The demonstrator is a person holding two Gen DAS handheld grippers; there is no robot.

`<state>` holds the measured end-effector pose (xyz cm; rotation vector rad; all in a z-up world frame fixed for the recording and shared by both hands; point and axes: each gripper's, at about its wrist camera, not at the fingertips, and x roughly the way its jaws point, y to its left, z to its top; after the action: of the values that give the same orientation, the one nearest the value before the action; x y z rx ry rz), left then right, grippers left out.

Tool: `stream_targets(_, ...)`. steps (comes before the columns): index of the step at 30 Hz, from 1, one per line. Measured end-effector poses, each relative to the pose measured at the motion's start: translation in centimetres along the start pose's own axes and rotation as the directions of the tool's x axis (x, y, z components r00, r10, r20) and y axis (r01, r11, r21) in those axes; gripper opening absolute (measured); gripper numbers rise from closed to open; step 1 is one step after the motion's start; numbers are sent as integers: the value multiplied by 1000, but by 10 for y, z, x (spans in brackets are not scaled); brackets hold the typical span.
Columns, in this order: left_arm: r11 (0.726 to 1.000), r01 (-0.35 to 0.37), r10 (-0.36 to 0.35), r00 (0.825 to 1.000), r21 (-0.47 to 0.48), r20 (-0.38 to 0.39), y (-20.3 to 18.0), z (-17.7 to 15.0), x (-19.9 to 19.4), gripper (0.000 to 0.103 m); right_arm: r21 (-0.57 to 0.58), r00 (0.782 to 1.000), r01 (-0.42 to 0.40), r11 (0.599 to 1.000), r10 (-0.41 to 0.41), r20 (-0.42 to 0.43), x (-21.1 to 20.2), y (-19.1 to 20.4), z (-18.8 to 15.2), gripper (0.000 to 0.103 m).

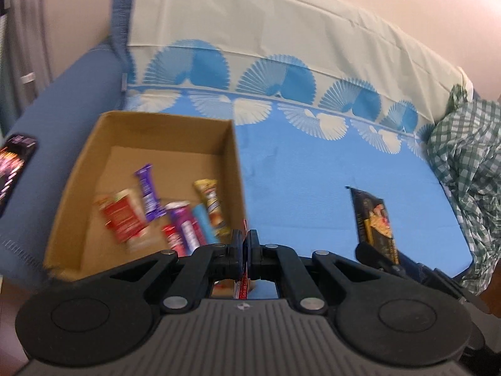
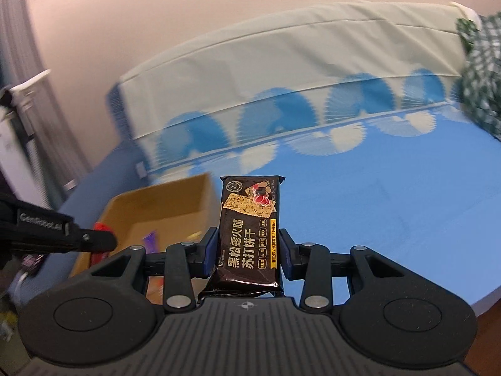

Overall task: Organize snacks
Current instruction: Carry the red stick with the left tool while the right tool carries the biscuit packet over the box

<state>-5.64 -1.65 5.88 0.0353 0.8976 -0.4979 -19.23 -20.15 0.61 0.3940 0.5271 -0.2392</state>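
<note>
Left tongs point(image 1: 245, 250) are nearly closed, clamped on a thin red packet point(image 1: 242, 288) at the cardboard box's point(image 1: 78, 194) 5 o'clock corner. Right tongs point(image 2: 247, 250) are clamped on one black cracker pack point(image 2: 249, 228) held above the blue bed point(image 2: 391, 203). About six snack bars point(image 1: 147, 195) are seen in the box, left view only; pack label readable in right view only.

The left gripper point(image 1: 245, 250) is clamped on a thin red packet point(image 1: 243, 285) at the near right corner of the box point(image 1: 75, 194) — inside lie several snack bars point(image 1: 175, 216). A black cracker pack point(image 1: 374, 219) is toward the sofa's point(image 1: 313, 181) right edge — beside checked cloth point(image 1: 466, 169).
</note>
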Motion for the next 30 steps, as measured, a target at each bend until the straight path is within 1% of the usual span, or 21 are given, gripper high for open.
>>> stream_targets(3,1000,-14,14,999,-24,30,22,-21,-26,2,-25,998,-53,998,53,-21,-18,30,-15,41)
stream_targets(5,999,-26,28,999,-45,42,35,-33,-41,2,-67,996,-88,994,87,-28,-30,46,-22,41)
stream_targets(7,997,-17,21,999,-81,48,47,-40,-54,2,-116,995,-102,988,100,-21,-42,62,-28,41)
stream_targets(8,995,-14,20,998,-97,63,53,-45,-62,2,-134,994,-105,985,103,-21,-46,67,-29,41)
stream_targets(11,993,-24,35,995,-117,91,66,-56,-81,2,-165,992,-123,979,125,6,-61,81,-30,41)
stream_targets(15,993,-41,56,990,-115,129,74,-70,-102,2,-169,990,-137,976,140,8,-72,88,-37,41)
stream_targets(18,992,-41,58,988,-122,141,77,-78,-110,2,-170,990,-134,976,140,21,-78,89,-38,41)
stream_targets(23,991,-38,56,988,-126,144,79,-85,-113,2,-190,988,-138,972,147,39,-87,90,-39,41)
stream_targets(30,991,-38,57,987,-132,147,82,-84,-110,2,-206,988,-140,969,149,29,-82,90,-38,41)
